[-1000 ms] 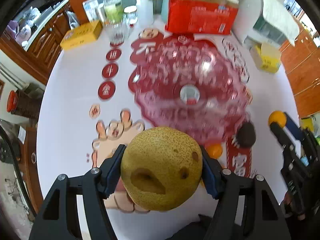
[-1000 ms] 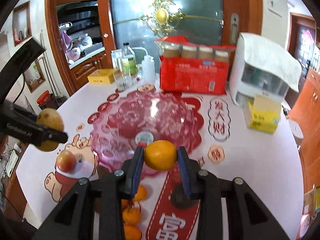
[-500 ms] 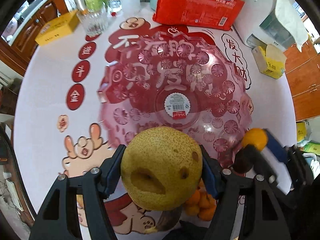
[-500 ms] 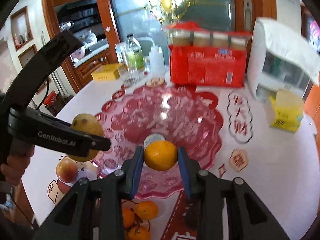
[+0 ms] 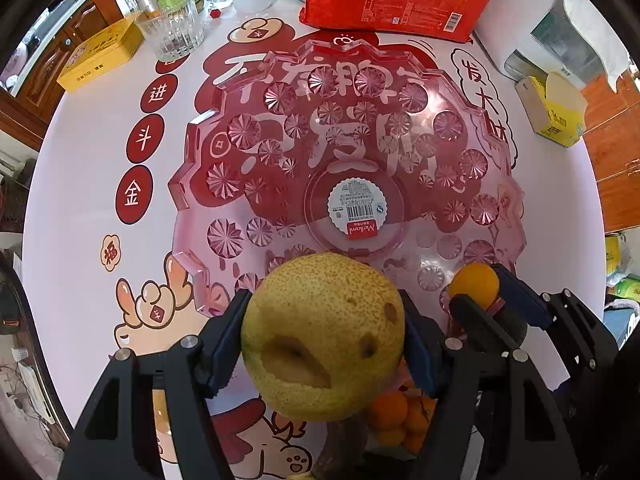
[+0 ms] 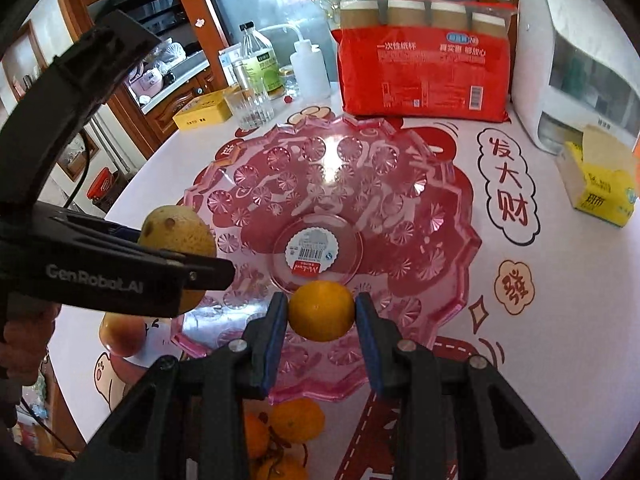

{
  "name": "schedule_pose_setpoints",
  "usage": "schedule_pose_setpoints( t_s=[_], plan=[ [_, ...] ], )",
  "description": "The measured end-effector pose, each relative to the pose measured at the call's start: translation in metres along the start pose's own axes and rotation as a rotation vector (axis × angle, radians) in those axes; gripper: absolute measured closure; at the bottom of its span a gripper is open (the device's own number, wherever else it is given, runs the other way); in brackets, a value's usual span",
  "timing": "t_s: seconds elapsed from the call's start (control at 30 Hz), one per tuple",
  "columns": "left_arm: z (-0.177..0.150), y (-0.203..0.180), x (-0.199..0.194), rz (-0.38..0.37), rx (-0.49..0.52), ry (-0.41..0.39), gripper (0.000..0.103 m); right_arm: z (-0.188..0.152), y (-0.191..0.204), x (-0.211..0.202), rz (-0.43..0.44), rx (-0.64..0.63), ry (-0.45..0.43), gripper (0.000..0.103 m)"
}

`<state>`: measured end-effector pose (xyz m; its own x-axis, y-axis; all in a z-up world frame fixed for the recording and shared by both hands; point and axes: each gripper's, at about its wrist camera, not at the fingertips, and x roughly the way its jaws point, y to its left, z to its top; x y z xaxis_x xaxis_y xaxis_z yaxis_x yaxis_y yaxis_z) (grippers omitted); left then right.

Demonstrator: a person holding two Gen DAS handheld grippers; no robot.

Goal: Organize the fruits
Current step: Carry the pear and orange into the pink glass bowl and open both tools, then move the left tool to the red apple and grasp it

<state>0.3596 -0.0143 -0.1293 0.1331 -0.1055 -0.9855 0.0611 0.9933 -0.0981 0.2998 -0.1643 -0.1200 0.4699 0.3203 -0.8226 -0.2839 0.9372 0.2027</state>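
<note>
My left gripper (image 5: 324, 344) is shut on a big speckled yellow pear (image 5: 322, 336) and hangs over the near rim of the pink glass fruit plate (image 5: 224, 152). The plate (image 6: 448, 216) holds nothing but a label sticker. My right gripper (image 6: 322, 312) is shut on a small orange (image 6: 322, 310) above the plate's near part. In the left wrist view that orange (image 5: 474, 284) shows at the right, between the right gripper's fingers. The pear (image 6: 178, 236) and left gripper (image 6: 188, 264) appear at the left of the right wrist view.
Several small oranges (image 6: 288, 428) lie on the table by the plate's near rim, an apple (image 6: 122, 334) at the left. Behind the plate stand a red pack of paper cups (image 6: 424, 68), a glass (image 6: 248, 106), bottles, a yellow tin (image 6: 202, 112), a white appliance (image 6: 576, 64) and a yellow box (image 6: 600, 188).
Both grippers have come down and forward over the plate with their fruit still held. The plate now looks larger and nearer in both views.
</note>
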Motion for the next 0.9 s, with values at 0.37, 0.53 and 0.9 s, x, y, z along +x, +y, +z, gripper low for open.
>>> schedule_pose_setpoints(
  t_s=[0.37,0.53,0.9],
  plan=[
    [-0.007,0.007,-0.041,-0.017,-0.020,-0.130,0.018,-0.008,-0.010,-0.018,0.035,0.119,-0.028,0.055],
    [-0.029,0.014,-0.062,-0.046,-0.047,-0.180,0.018,-0.018,-0.009,-0.038,0.037,0.125,-0.046,0.055],
    [-0.116,0.022,-0.088,-0.043,-0.085,-0.218,0.018,-0.067,0.005,-0.092,0.041,0.141,-0.087,0.055]
  ],
)
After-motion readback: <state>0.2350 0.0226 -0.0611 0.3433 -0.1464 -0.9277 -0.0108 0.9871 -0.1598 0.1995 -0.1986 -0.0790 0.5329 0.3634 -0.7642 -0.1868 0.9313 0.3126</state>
